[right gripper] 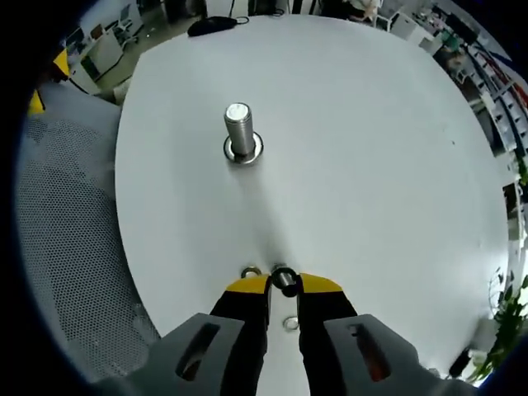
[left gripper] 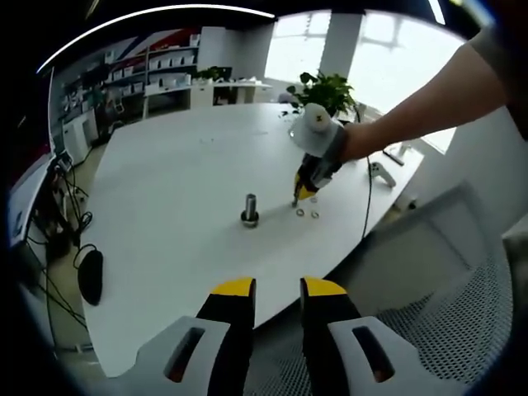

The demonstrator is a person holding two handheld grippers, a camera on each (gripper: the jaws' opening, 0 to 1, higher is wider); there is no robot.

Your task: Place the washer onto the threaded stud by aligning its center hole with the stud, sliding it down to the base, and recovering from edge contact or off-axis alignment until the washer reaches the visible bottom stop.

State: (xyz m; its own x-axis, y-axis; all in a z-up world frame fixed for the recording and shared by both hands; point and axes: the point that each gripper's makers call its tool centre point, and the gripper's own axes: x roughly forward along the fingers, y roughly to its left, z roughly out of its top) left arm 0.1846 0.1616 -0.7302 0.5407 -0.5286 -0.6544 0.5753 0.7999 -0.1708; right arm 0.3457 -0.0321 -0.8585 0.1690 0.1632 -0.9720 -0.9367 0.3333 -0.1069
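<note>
Item 1, my right gripper [right gripper: 283,285]: yellow-tipped fingers [right gripper: 246,287] drawn close together at the table surface, pinching a washer [right gripper: 283,279] that sits between the tips. Whether it is lifted or still flat on the table, I cannot tell. In the left gripper view the same right gripper [left gripper: 302,195] shows tip-down on the table, held by a person's hand [left gripper: 356,140].

Item 2, spare washers: one [right gripper: 250,272] just beside my right gripper's left fingertip, another [right gripper: 290,323] lying further back between the fingers, under them. In the left gripper view two small rings [left gripper: 307,214] lie on the table just beside the right gripper's tips.

Item 3, threaded stud [right gripper: 238,129]: upright on the white table [right gripper: 371,165], well ahead of my right fingertips and slightly left of their line. It also stands well ahead of my left fingers [left gripper: 248,209]. A ring shows around its foot; whether that is a base flange or a washer already seated, I cannot tell.

Item 4, my left gripper [left gripper: 276,289]: fingers spread a little with a clear gap, holding nothing, hanging off the near table edge above a mesh chair [left gripper: 462,322].

Item 5, progress: I judge this the pick-up stage. Left to do: lift, carry to the stud, centre the hole over its top, slide down to the base.
</note>
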